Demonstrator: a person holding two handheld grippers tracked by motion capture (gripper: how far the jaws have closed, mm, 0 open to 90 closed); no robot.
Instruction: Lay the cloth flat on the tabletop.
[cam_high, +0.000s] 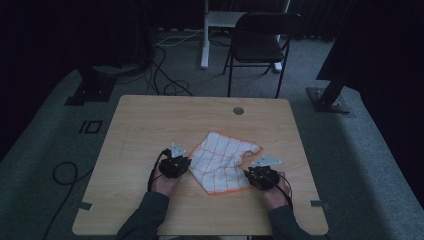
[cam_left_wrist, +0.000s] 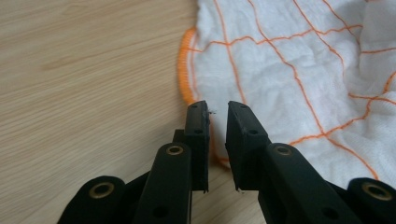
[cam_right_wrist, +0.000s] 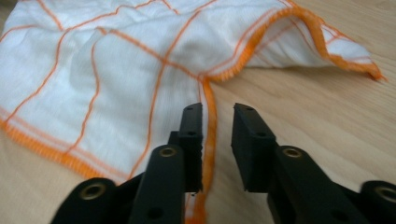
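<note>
1 high camera looks forward and down on the bench (cam_high: 150, 120); 2 tool-mounted cameras view the shared cloth (cam_high: 220, 160) close up.

White cloth (cam_high: 220, 161) with orange grid and hem, pale wooden table (cam_high: 150, 120).

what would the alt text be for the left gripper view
Two black jaws of the left claw stand slightly apart over the orange-stitched edge of a white cloth with an orange grid, gripping nothing. The cloth lies rumpled on a light wooden table.
</note>
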